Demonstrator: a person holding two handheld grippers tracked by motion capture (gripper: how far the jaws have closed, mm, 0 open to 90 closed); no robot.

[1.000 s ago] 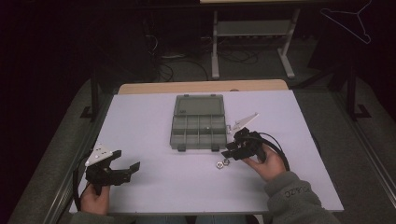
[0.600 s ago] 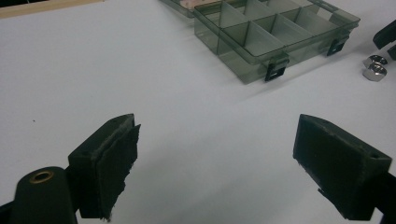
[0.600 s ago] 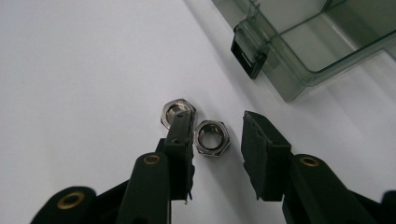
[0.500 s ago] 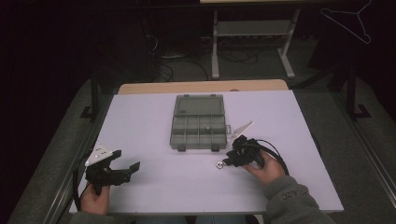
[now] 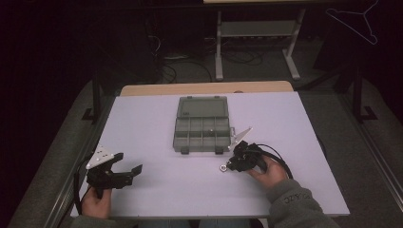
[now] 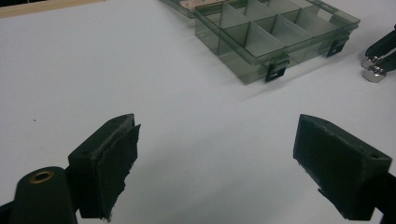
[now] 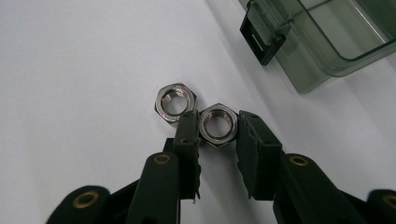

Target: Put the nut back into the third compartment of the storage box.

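Steel glints at the right gripper point(image 7: 217, 126): two hex nuts lie side by side on the white counter point(image 5: 157, 118), touching or nearly so. The jaws bracket the nearer nut point(image 7: 218, 124), one pad against each side of it, though how firmly they grip I cannot tell. The other nut point(image 7: 175, 100) sits just beyond the left jaw's tip, flat on the counter. From the high view, this gripper point(image 5: 233, 164) works near the front right corner of the grey compartment box point(image 5: 203, 135), with the right hand point(image 5: 266, 171) behind it and a sleeve at the counter's near edge. The box sits at the middle of the counter, lid thrown open toward the far edge, its clear dividers and black latches plain in the left gripper view. Over at the near left corner, the left gripper point(image 6: 215, 149) hovers with jaws spread wide, bare counter between them, the left hand point(image 5: 95, 202) holding it.
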